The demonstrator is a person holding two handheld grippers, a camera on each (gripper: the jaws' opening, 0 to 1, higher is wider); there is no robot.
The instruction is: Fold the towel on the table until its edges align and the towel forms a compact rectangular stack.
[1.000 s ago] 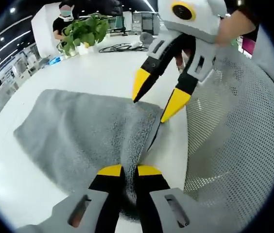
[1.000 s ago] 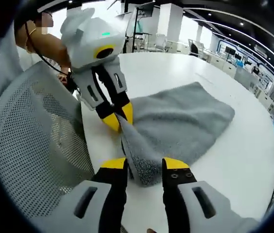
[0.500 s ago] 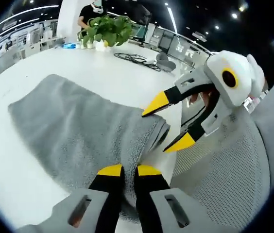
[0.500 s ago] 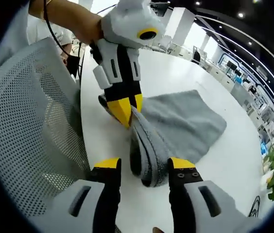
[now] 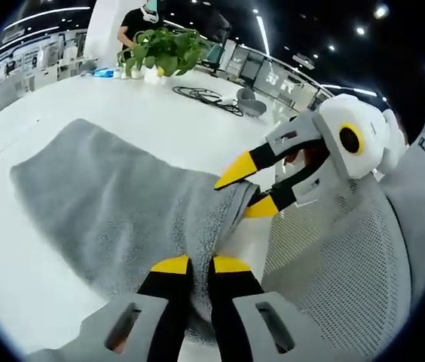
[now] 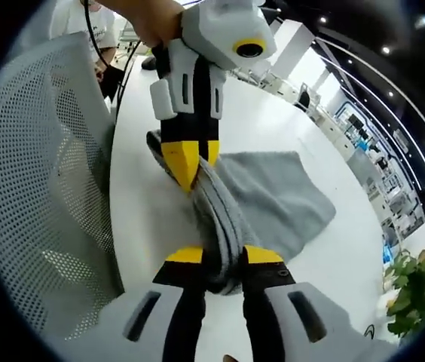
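Observation:
The grey towel lies on the white table, its near edge lifted and bunched. My left gripper is shut on that near edge. The right gripper comes in from the right, its yellow tips pinching the towel's corner by the table's edge. In the right gripper view the towel hangs as a thick fold between the two tools. My right gripper is shut on the fold's lower end, and the left gripper holds the upper end. The rest of the towel lies flat behind.
A grey mesh chair stands against the table's edge beside both grippers. A potted plant and black cables sit at the far side of the table. A person stands behind the plant.
The right gripper's jaws have narrowed from wide apart to pinching the towel's fold. The left gripper has kept its hold, and the towel's edge is pulled up between the two.

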